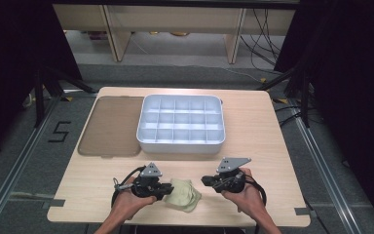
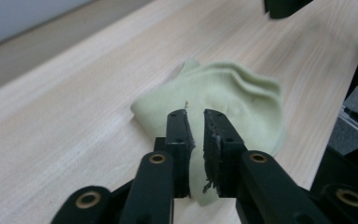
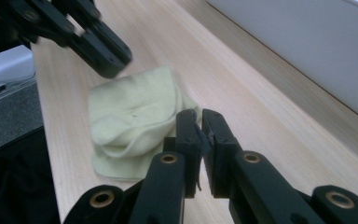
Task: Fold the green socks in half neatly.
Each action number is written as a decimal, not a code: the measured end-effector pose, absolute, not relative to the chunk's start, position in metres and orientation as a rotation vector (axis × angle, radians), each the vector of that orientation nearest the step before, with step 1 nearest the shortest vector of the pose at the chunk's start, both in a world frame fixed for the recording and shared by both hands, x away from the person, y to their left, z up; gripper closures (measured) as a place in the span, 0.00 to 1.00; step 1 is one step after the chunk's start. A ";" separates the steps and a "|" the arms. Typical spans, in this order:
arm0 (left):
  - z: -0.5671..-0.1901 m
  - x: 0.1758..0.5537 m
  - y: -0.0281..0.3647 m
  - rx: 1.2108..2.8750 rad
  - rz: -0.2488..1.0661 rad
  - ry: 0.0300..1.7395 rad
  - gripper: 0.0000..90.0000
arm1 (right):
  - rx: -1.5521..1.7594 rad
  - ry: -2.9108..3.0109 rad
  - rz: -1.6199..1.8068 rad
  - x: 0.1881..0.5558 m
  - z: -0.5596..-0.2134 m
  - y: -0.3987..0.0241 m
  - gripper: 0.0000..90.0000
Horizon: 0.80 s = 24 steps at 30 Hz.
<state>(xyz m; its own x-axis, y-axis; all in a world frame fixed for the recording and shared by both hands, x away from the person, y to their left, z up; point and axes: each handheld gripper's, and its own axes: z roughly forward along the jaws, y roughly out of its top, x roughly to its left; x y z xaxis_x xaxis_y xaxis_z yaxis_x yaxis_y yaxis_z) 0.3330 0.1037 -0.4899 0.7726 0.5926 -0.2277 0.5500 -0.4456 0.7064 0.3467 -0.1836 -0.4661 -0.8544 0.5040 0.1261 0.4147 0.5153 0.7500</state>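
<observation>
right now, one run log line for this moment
left gripper: shut, over cloth | right gripper: shut, beside cloth, empty | tray: empty

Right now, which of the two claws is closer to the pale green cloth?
The left claw: its tips sit right at the edge of the pale green cloth in the high view. The right claw stands apart, with bare table between it and the cloth.

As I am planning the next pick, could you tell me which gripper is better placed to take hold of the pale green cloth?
Left, probably: the left gripper sits at the cloth edge, while the right gripper stands apart from it.
</observation>
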 end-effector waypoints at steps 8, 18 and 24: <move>-0.504 0.328 0.084 2.252 0.065 0.783 0.94 | 0.741 2.680 1.239 0.338 -0.466 -0.166 0.95; -0.504 0.321 0.081 2.225 0.051 0.851 0.95 | 0.710 2.744 1.256 0.329 -0.468 -0.141 0.95; -0.505 0.320 0.083 2.222 0.053 0.848 0.95 | 0.636 2.805 1.212 0.323 -0.478 -0.122 0.96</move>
